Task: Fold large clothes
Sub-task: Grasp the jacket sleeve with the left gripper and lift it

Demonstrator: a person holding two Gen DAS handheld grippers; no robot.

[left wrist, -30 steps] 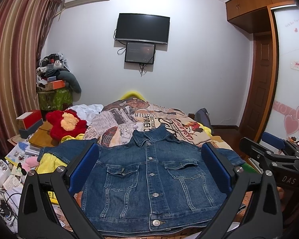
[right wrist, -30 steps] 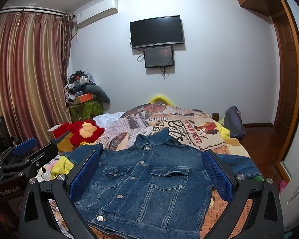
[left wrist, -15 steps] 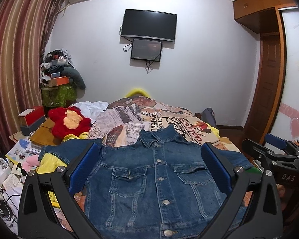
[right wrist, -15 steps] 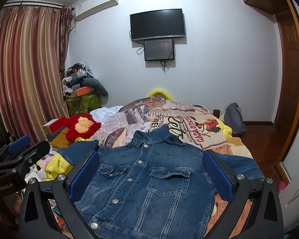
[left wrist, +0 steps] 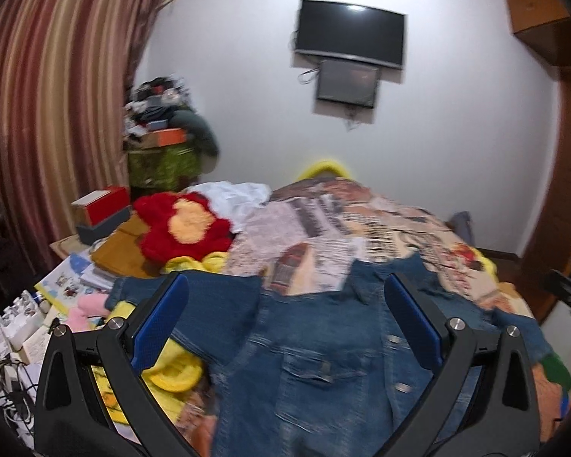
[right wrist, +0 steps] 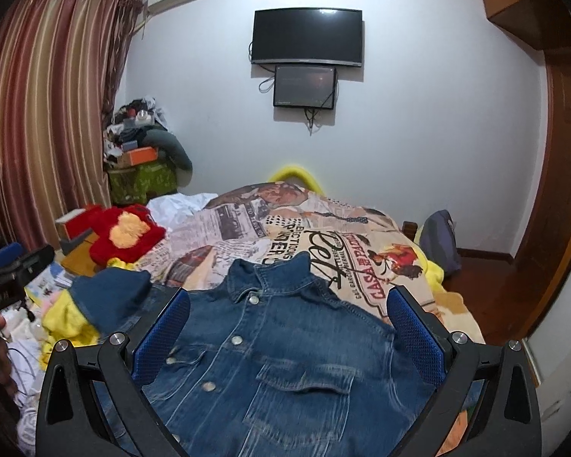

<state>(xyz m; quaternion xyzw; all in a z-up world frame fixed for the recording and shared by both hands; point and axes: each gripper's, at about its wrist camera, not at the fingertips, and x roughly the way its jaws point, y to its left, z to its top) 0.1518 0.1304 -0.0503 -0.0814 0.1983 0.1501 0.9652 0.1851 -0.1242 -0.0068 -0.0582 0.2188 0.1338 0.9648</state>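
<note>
Crowding denim jacket [right wrist: 285, 346] — red plush [right wrist: 127, 236]

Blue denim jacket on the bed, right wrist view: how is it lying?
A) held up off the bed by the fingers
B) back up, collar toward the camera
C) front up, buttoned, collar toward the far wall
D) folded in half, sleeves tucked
C: the blue denim jacket lies flat on the newspaper-print bedspread with its buttons and chest pockets showing and its collar toward the far wall; both grippers are open and hold nothing.

One denim jacket [right wrist: 285, 346], two wall screens [right wrist: 306, 36], one red plush toy [right wrist: 127, 234], one bed [right wrist: 323, 236]
</note>
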